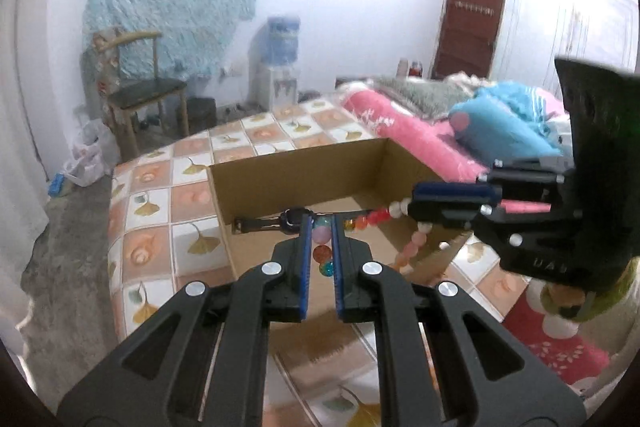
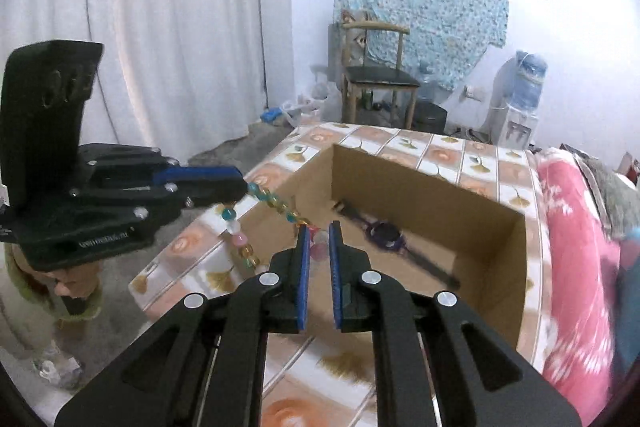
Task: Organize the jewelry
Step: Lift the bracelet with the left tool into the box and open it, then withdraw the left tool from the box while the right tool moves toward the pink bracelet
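A string of coloured beads (image 1: 374,217) hangs stretched between my two grippers above an open cardboard box (image 1: 304,163). My left gripper (image 1: 321,223) is shut on one end of the bead string. My right gripper (image 2: 319,229) is shut on the other end; it enters the left wrist view from the right (image 1: 412,205). In the right wrist view the beads (image 2: 276,203) run from the left gripper (image 2: 240,189) to my right fingertips, with a loop hanging down. A dark wristwatch (image 2: 384,233) lies in the box (image 2: 496,259) and also shows in the left wrist view (image 1: 294,217).
The box stands on a bed with a tile-patterned cover (image 1: 160,211). Pink and blue bedding (image 1: 420,135) is piled behind the box. A wooden chair (image 2: 376,75), a water dispenser (image 2: 516,99) and a white curtain (image 2: 140,27) stand around the room.
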Tool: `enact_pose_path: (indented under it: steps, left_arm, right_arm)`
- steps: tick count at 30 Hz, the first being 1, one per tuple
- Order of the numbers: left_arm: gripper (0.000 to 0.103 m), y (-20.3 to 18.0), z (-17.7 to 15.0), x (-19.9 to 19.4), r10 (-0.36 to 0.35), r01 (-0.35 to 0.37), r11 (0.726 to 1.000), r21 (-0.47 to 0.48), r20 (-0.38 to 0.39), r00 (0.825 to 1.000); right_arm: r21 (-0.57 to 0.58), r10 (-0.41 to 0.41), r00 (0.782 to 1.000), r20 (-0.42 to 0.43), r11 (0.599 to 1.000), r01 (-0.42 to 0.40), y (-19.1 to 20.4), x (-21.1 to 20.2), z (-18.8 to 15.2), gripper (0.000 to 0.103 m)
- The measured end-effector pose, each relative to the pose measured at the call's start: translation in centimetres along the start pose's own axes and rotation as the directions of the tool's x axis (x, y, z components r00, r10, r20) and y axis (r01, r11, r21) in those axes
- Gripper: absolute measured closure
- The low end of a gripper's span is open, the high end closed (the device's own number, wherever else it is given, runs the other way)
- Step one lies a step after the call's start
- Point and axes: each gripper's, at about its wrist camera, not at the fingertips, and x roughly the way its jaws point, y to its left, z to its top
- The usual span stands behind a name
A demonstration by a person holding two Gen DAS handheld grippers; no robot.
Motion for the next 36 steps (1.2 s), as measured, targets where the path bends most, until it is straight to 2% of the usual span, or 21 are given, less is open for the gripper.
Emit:
enact_pose_path:
  steps: [2, 4, 7, 9, 12, 13, 14, 18, 21, 24, 27, 29, 30, 32, 35, 36]
  left_arm:
    - [0.094, 0.8, 1.1, 3.2, 0.015, -0.013, 1.0, 0.023, -0.083, 0.996]
    - [0.094, 1.5, 1.6, 6.4, 0.05, -0.041, 0.998, 0.057, -0.169, 0.984]
    - [0.094, 2.4, 1.7, 10.3, 0.092, -0.067, 0.993, 0.094, -0.284, 0.954]
    - [0.094, 2.8, 1.4, 12.8, 0.134, -0.092, 0.987, 0.135, -0.352, 0.926]
    - [0.094, 3.0, 1.0, 14.9, 0.177, -0.109, 0.976, 0.187, -0.406, 0.896]
    - [0.094, 3.1, 0.8, 15.7, 0.185, -0.109, 0.974, 0.197, -0.43, 0.883]
    - [0.094, 3.0, 0.8, 15.9, 0.193, -0.111, 0.972, 0.205, -0.439, 0.878]
    - [0.094, 2.0, 0.8, 16.1, 0.234, -0.13, 0.959, 0.253, -0.444, 0.865]
    - [0.09, 2.1, 0.8, 16.0, 0.238, -0.136, 0.959, 0.25, -0.444, 0.864]
    - [0.085, 2.4, 1.1, 15.3, 0.221, -0.136, 0.966, 0.219, -0.432, 0.874]
    - [0.074, 2.7, 1.7, 13.8, 0.195, -0.136, 0.976, 0.172, -0.404, 0.894]
    - [0.067, 2.7, 2.2, 12.2, 0.19, -0.143, 0.978, 0.155, -0.36, 0.913]
    - [0.063, 2.5, 2.4, 11.1, 0.189, -0.147, 0.978, 0.147, -0.333, 0.924]
    - [0.041, 2.3, 2.6, 8.0, 0.188, -0.163, 0.98, 0.115, -0.255, 0.948]
    - [0.025, 2.0, 1.8, 3.8, 0.19, -0.183, 0.981, 0.059, -0.16, 0.969]
    - [0.021, 1.9, 1.4, 2.7, 0.197, -0.192, 0.98, 0.043, -0.143, 0.97]
  right_arm:
    - [0.023, 0.033, 0.997, -0.071, 0.999, -0.031, -2.1, 2.8, 1.4, 0.093]
    - [0.07, 0.092, 0.98, -0.178, 0.994, -0.08, -4.0, 6.0, 2.3, 0.093]
    - [0.151, 0.161, 0.925, -0.343, 0.982, -0.115, -6.5, 11.5, 2.3, 0.093]
    - [0.205, 0.201, 0.88, -0.43, 0.971, -0.121, -7.7, 14.9, 1.8, 0.093]
    - [0.254, 0.238, 0.824, -0.514, 0.96, -0.119, -8.6, 18.5, 1.2, 0.093]
    - [0.26, 0.24, 0.808, -0.538, 0.959, -0.111, -8.9, 19.6, 1.1, 0.093]
    - [0.265, 0.242, 0.8, -0.549, 0.958, -0.108, -9.0, 20.1, 1.0, 0.093]
    - [0.304, 0.266, 0.748, -0.608, 0.948, -0.09, -9.4, 22.5, 0.0, 0.092]
    - [0.327, 0.274, 0.731, -0.625, 0.942, -0.074, -9.9, 23.4, -0.5, 0.092]
    - [0.327, 0.266, 0.75, -0.606, 0.942, -0.07, -10.3, 23.1, -0.4, 0.092]
    - [0.345, 0.267, 0.794, -0.546, 0.935, -0.077, -10.7, 21.0, 0.2, 0.085]
    - [0.343, 0.249, 0.838, -0.486, 0.936, -0.079, -10.9, 18.8, 0.9, 0.077]
    - [0.332, 0.225, 0.869, -0.442, 0.94, -0.075, -10.8, 16.9, 1.3, 0.074]
    - [0.318, 0.175, 0.927, -0.332, 0.946, -0.065, -10.5, 12.5, 1.7, 0.056]
    - [0.307, 0.11, 0.982, -0.151, 0.95, -0.059, -10.1, 5.9, 1.2, 0.039]
    - [0.31, 0.103, 0.989, -0.107, 0.948, -0.066, -10.1, 4.5, 0.8, 0.036]
